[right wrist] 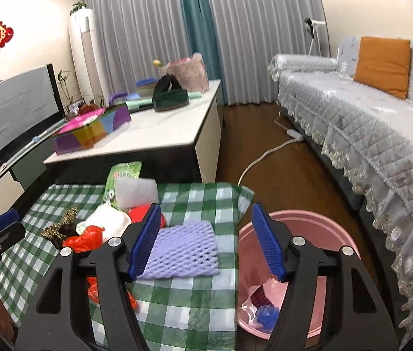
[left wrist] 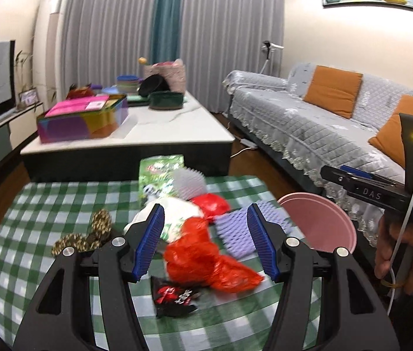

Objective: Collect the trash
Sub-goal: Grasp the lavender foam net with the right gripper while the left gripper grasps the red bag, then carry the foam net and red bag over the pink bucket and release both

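The left gripper [left wrist: 205, 241] hangs over the checked worktop [left wrist: 31, 222] with its blue-padded fingers [left wrist: 148, 242] spread apart and nothing between the pads. Just below and ahead of the gap lies a crumpled red plastic bag [left wrist: 206, 257], blurred, and nearer the camera under it a small black wrapper with red and white print [left wrist: 174, 295]. Past the left finger sit brown patterned scraps [left wrist: 89, 234]; straight ahead of the fingers are a white wad [left wrist: 177, 213], a second red bag [left wrist: 212, 203], a white foam net [left wrist: 190, 182] and, farthest, a green snack packet [left wrist: 159, 172]. A purple foam net [left wrist: 235, 228] lies just inside the right finger, with the pink bin [left wrist: 320, 219] beyond that finger, off the worktop edge.

The right gripper [right wrist: 205, 241] is also released, fingers [right wrist: 267, 242] wide and empty. The purple foam net [right wrist: 181, 251] lies flat on the checked cloth, touching the left finger's pad in this view and reaching partway into the gap. The pink bin [right wrist: 294, 228] stands below and behind the right finger, beside the worktop, with a few scraps already at its bottom [right wrist: 262, 307]. The remaining trash is heaped to the left of the left finger. Farther off stand a long white table [right wrist: 162, 134] and a grey-covered sofa [right wrist: 367, 122].
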Demonstrator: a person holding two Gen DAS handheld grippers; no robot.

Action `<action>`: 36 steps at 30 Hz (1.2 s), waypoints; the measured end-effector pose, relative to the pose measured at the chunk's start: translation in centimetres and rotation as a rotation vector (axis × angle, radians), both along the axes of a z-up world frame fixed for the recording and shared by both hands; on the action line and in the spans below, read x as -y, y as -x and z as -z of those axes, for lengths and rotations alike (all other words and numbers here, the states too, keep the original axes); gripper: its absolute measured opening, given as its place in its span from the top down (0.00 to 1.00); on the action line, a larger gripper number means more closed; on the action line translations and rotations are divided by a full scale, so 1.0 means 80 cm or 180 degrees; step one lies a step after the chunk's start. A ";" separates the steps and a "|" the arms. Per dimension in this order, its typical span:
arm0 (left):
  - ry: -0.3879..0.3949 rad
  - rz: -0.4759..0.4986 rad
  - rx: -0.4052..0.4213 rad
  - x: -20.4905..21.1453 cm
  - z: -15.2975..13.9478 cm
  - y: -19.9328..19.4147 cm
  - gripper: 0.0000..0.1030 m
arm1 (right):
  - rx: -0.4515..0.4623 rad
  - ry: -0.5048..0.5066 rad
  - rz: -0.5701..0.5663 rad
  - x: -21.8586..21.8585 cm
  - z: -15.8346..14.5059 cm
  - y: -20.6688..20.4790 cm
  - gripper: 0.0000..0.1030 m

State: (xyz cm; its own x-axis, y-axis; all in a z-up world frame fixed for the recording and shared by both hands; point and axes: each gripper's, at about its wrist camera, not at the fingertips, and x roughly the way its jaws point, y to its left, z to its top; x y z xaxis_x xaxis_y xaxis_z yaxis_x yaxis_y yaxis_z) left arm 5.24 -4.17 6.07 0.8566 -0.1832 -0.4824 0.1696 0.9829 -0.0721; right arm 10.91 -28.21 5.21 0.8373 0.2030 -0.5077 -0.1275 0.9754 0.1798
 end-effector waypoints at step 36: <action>0.0191 0.0047 -0.0552 -0.005 0.104 -0.071 0.53 | -0.0891 -0.0036 -0.0412 -0.044 0.121 -0.085 0.88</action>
